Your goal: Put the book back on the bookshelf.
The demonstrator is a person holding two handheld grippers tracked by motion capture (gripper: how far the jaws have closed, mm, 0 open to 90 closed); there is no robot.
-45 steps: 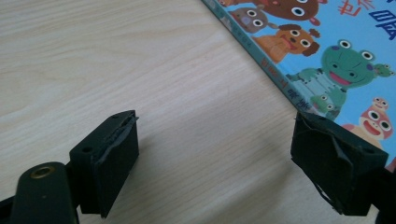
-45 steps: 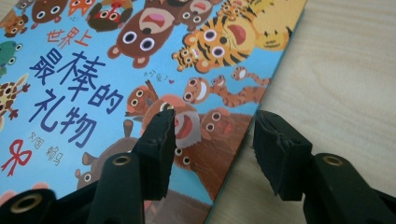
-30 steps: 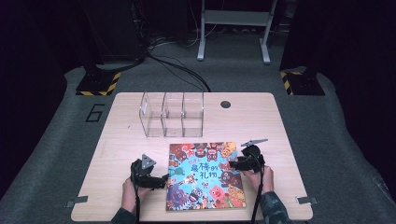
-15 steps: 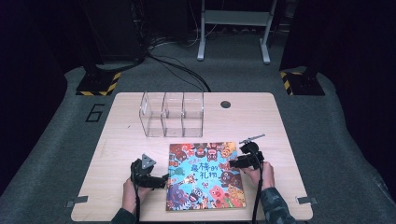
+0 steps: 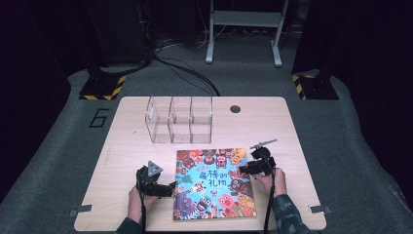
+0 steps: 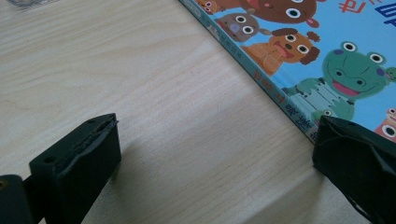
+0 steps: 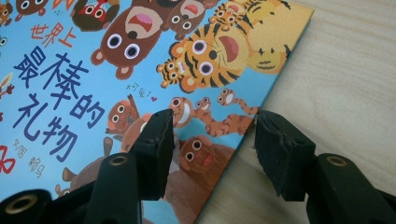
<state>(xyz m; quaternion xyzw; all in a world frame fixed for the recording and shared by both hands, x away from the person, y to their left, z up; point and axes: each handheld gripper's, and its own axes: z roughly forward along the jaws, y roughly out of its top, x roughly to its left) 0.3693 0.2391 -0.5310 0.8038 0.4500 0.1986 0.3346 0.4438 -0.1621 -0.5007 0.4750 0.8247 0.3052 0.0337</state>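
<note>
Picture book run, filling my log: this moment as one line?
picture book: flat, closed | left gripper: open at spine | right gripper: open, straddling right edge

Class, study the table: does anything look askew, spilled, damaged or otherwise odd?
Nothing stands out. The picture book lies flat, closed and unmarked on the wooden table, roughly square to its edge; the clear three-bay organizer stands upright. Nothing is spilled.

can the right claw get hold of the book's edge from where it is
Probably yes: the right claw is open astride the book's right edge, one jaw over the cover, one over the table, with nothing between.
</note>
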